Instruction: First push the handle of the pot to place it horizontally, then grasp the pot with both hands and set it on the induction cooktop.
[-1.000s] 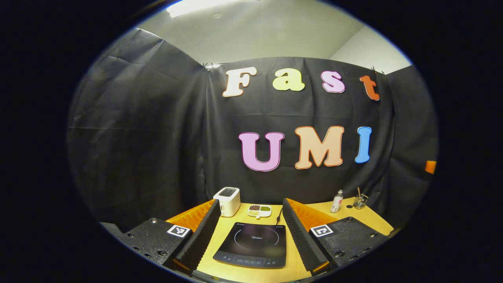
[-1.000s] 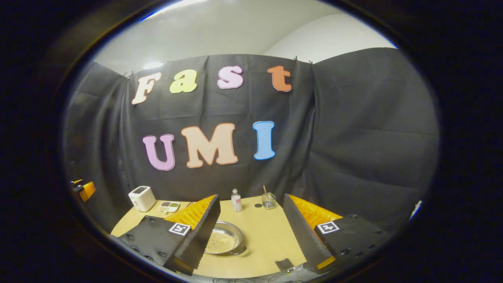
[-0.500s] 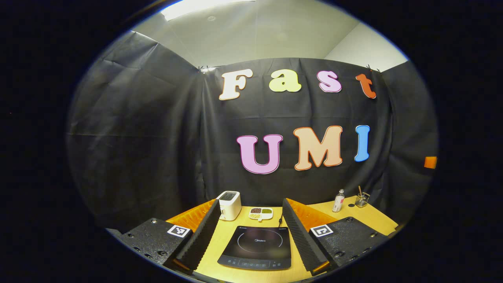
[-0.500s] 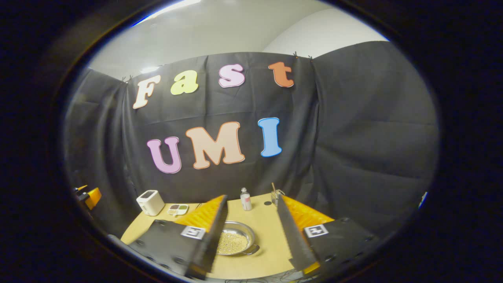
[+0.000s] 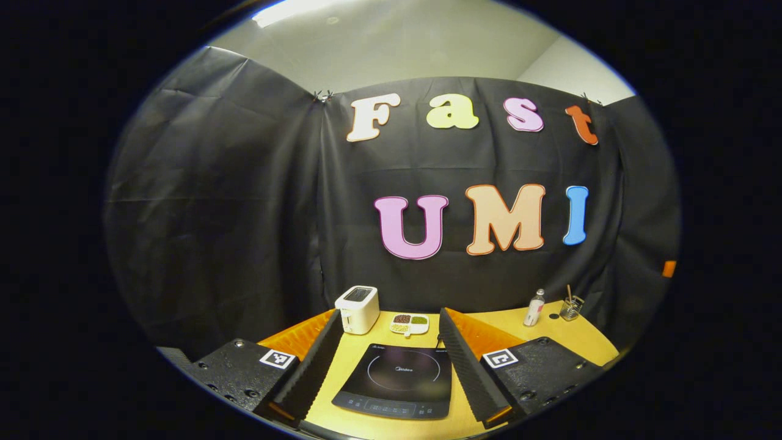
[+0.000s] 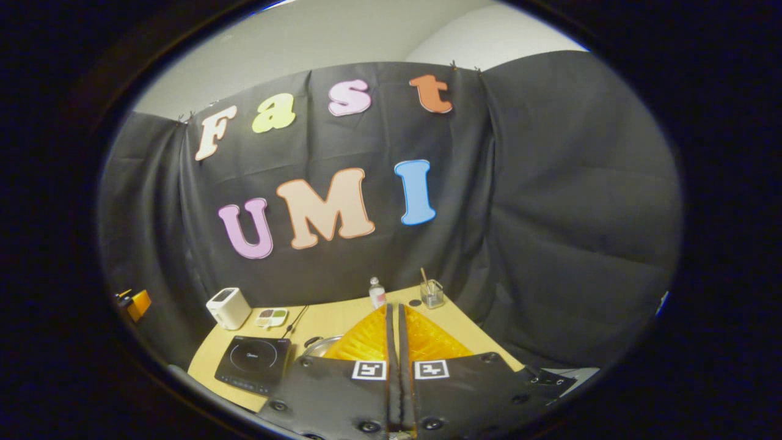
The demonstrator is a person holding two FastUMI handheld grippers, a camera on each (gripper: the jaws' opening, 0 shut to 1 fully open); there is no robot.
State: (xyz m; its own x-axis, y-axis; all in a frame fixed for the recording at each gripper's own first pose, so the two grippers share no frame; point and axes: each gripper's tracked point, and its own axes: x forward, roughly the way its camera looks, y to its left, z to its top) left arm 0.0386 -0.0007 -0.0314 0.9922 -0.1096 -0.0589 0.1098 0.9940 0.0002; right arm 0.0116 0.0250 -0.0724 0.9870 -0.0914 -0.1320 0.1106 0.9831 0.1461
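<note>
In the left gripper view, the left gripper [image 5: 386, 342] is held above the near edge of the wooden table [image 5: 574, 336], and its two fingers stand wide apart with nothing between them. Through the gap between the fingers lies the black induction cooktop [image 5: 394, 388], flat on the table with its control strip toward the camera. Behind it, near the back wall, stands a white toaster [image 5: 357, 308], and just beside the toaster sits a small white divided dish [image 5: 409, 324] with dark and green fillings. Far to the right on the table are a small bottle [image 5: 534, 307] and a glass with a stick in it [image 5: 572, 307], near each other.

In the right gripper view, the right gripper [image 6: 394, 318] has its fingers clenched together, almost touching along their length, and they grasp nothing. The pot [image 6: 319, 346] rests on the table just to the right of the cooktop [image 6: 252, 363]; only a part of its metal rim and a dark handle is visible behind the left finger, so I cannot tell which way the handle points. The toaster [image 6: 228, 307], the dish [image 6: 270, 317], the bottle [image 6: 377, 293] and the glass [image 6: 432, 293] stand along the back of the table [image 6: 324, 319].
</note>
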